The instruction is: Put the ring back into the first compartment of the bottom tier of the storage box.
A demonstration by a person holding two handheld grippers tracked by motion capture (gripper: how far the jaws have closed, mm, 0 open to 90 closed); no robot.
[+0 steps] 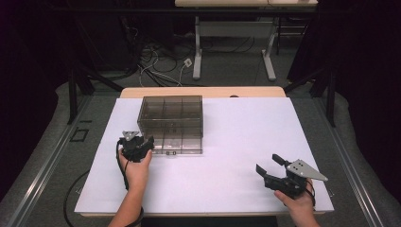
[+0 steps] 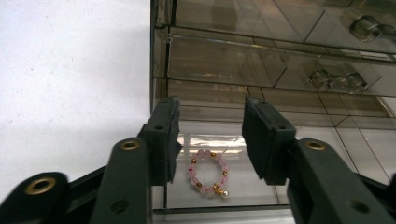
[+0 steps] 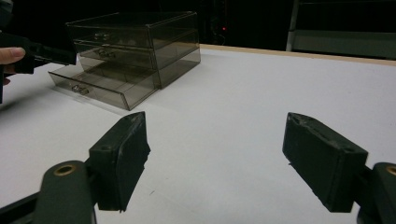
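The left gripper (image 2: 210, 135) holds its jaws apart with nothing pinched between them; they hang over the near left end of the pulled-out bottom drawer (image 2: 299, 186) of a smoky clear drawer box (image 1: 171, 124). Below and between the jaws a pink bead bracelet (image 2: 208, 173) with small gold beads and a pearl-like charm lies flat on the drawer floor, in the leftmost compartment, free of both pads. In the high view this gripper (image 1: 137, 144) sits at the drawer's near left corner.

The upper two drawers are pushed in; clear knobs (image 2: 334, 79) show on their fronts, and dividers split each drawer into compartments. Whether those hold anything cannot be told.

The right gripper (image 3: 215, 158) rests well apart, near the right front edge of the white table (image 1: 236, 142), its jaws wide and empty, pointing toward the box on the far left.
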